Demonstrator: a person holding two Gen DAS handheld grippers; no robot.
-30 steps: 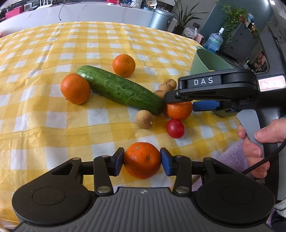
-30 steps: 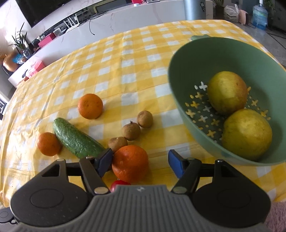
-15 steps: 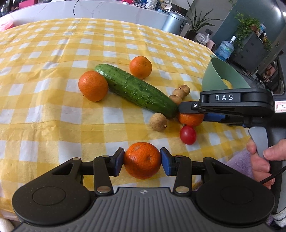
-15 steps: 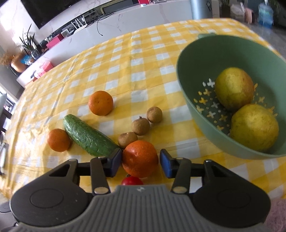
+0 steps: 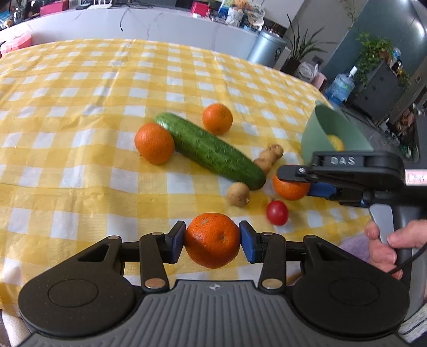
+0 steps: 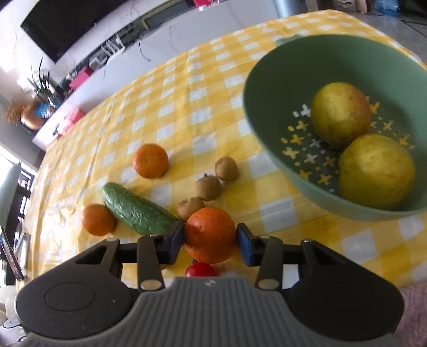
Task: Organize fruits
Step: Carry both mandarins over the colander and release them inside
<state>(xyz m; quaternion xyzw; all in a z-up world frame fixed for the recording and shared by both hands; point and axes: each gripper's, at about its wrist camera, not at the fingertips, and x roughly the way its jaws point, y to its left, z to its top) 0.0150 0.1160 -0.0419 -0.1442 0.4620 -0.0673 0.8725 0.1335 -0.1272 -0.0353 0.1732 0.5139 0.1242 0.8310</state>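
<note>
My left gripper is shut on an orange, held above the near table edge. My right gripper is shut on another orange; it also shows in the left wrist view. The green bowl to the right holds two yellow-green fruits. On the yellow checked cloth lie a cucumber, two more oranges, several small brown fruits and a cherry tomato.
The table's near edge runs just under both grippers. A pink fluffy cloth lies at the near right. The bowl's edge shows in the left wrist view. A white counter stands behind the table.
My right gripper has closed on the orange and lifted it slightly. My left gripper has risen and pulled back with its orange still held.
</note>
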